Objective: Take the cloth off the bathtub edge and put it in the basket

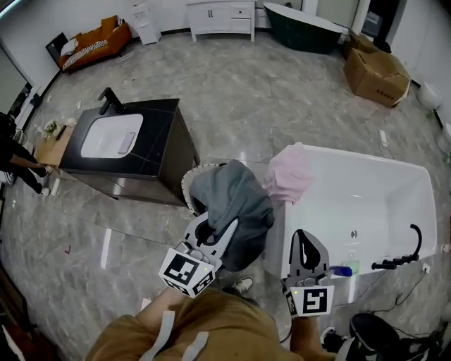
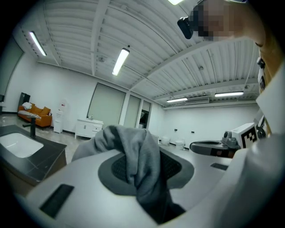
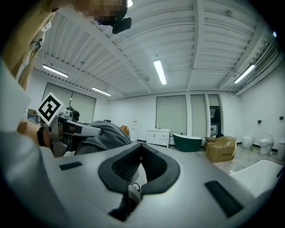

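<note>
Both grippers reach forward from the person's body, roughly level and side by side. The left gripper [image 1: 220,236] is angled toward the upper right, the right gripper [image 1: 304,243] is straight ahead. Floor [image 1: 246,92] is grey marbled tile. At left is a black vanity [image 1: 165,137] with a white sink [image 1: 106,134]. An orange sofa [image 1: 91,42] sits in the far left corner. A white cabinet [image 1: 220,17] and a dark green tub [image 1: 303,27] stand along the far wall, with a cardboard box [image 1: 377,74] far right. Left gripper's jaws are clamped on a grey cloth [image 1: 236,201], a fold pinched between the pads. The rest hangs bunched over the basket [image 1: 187,185], whose pale rim shows just beside the vanity's near right corner. Whether the cloth touches the basket, cannot tell. A pink cloth [image 1: 289,175] is draped over the near left corner of the white bathtub [image 1: 373,190]. Right gripper is over the tub's near edge, its jaws together with nothing between them.
</note>
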### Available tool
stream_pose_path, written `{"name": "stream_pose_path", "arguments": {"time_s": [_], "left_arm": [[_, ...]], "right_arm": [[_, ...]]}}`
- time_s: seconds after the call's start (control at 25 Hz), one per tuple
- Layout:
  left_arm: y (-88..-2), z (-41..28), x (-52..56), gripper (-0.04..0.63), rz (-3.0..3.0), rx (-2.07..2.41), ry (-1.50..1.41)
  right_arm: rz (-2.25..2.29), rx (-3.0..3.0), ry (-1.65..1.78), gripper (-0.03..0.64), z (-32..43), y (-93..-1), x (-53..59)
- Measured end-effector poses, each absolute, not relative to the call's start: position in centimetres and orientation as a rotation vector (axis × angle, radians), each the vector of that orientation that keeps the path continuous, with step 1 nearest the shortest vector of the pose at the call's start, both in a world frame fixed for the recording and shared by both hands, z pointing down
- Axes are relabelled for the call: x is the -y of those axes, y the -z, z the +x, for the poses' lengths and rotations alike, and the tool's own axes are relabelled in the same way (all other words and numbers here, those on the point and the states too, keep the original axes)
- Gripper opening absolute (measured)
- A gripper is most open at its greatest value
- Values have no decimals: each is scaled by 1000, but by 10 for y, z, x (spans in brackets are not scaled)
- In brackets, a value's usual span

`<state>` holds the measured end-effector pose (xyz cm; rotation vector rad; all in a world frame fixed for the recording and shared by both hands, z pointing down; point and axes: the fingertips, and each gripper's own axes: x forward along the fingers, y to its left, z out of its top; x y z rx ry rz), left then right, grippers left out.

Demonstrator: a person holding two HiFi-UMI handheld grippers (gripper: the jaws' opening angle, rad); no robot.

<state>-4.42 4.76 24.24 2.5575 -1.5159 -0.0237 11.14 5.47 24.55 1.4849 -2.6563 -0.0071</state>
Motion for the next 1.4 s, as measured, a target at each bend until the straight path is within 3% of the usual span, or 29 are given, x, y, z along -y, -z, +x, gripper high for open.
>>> {"name": "stream_pose_path", "arguments": {"time_s": [0.4, 0.92, 1.4], "left_arm": [[-241, -149, -61, 117, 2412, 1774, 53], [-234, -278, -6, 117, 2409, 1772, 63], [-236, -310, 66, 117, 2473, 1660, 76]], "right_arm": [[1196, 2805, 67, 5, 6, -237, -29], [1202, 2758, 144, 5, -100, -206, 38], [1333, 2671, 118, 5, -128, -204, 91]]}}
